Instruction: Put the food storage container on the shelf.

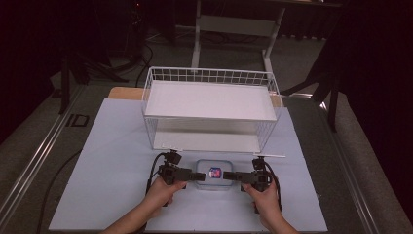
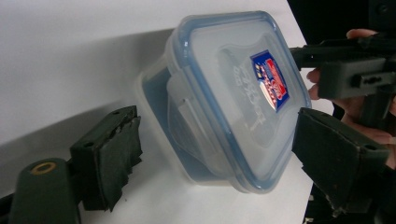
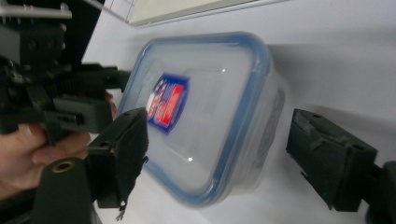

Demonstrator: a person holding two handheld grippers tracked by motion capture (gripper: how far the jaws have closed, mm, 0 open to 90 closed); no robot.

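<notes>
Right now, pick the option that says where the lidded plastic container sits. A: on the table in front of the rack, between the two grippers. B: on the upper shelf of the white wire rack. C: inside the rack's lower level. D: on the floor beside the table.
A: the container rests on the table in front of the wire rack, flanked by the left gripper and right gripper.

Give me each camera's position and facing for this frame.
High view: above the table's near side, looking forward-down at the wire basket; both forearms enter below.
Left gripper view: rides the left tool, jaws flanking the lidded container.
Right gripper view: rides the right tool, jaws flanking it too.
Shared: the container's sticker.
</notes>
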